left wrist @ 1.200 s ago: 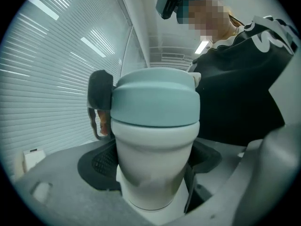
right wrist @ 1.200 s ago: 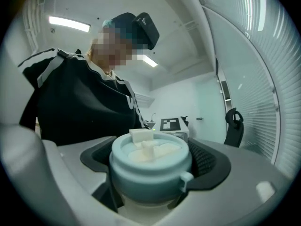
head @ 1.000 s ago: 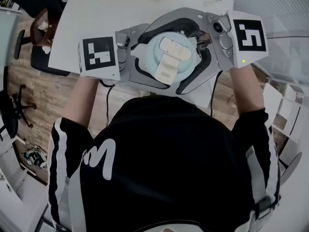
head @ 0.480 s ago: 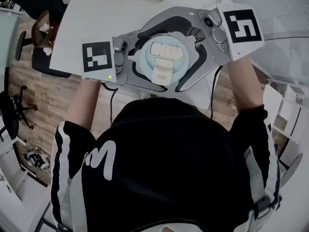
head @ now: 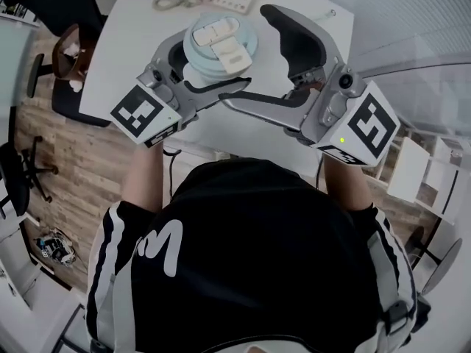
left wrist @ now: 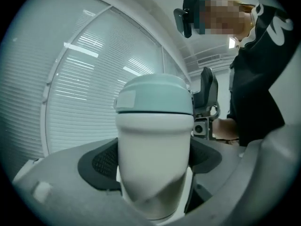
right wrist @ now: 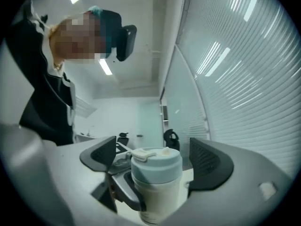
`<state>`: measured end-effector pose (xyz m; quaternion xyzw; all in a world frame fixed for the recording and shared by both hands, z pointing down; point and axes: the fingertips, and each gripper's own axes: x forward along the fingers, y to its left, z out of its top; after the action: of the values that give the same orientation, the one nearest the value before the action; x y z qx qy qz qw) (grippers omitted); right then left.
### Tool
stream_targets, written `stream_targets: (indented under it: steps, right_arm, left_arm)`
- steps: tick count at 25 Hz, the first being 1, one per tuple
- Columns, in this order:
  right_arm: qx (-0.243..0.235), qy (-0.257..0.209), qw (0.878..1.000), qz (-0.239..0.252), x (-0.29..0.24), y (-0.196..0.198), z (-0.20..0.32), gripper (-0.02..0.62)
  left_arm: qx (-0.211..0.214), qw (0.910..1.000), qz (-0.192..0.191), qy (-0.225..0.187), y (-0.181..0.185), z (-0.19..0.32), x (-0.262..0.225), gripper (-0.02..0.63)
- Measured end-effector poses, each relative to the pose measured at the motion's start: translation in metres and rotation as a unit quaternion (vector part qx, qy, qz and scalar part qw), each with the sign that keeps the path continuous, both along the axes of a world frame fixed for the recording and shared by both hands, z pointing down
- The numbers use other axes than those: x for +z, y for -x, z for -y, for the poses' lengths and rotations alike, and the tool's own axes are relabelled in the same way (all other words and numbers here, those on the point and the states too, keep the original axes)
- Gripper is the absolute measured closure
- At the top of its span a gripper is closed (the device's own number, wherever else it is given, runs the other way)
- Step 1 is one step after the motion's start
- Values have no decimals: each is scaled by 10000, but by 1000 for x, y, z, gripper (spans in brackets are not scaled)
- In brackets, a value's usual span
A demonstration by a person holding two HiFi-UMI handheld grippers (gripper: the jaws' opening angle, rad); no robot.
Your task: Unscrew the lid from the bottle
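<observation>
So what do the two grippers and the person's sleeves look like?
Both the left gripper and the right gripper have curved silver-grey jaws lined with black textured pads. Each carries a white marker cube printed with black squares; the right cube shows a small green light. The person wears a black short-sleeved top with white stripes down the sleeves.
</observation>
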<state>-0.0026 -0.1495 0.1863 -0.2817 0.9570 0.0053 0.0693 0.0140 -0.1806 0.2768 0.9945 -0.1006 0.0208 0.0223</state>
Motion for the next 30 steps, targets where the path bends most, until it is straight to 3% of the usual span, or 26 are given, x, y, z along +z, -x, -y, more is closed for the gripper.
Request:
stream_targets:
  steps: [2, 4, 12, 15, 20, 30]
  right_arm:
    - [616, 74, 9981, -33, 5, 0, 10, 121]
    - [912, 125, 9956, -144, 10, 5, 16, 121]
    - [1220, 249, 9898, -695, 25, 30, 33, 121]
    - [1361, 281, 9868, -836, 28, 30, 38, 153]
    - [965, 339, 9899, -977, 32, 33, 36, 149]
    - [-436, 200, 9942, -962, 22, 26, -8, 149]
  left_arm:
    - [-351, 9994, -65, -4, 1, 6, 0, 180]
    - [-558, 9983, -161, -46, 1, 7, -1, 180]
    - [-935, 9947, -242, -351, 0, 8, -7, 179]
    - [-997, 9946, -176, -248, 0, 9, -4, 180]
    - [-714, 9973, -82, -139, 0, 5, 0, 181]
    - [434, 9990, -129, -29, -15, -39, -11, 181]
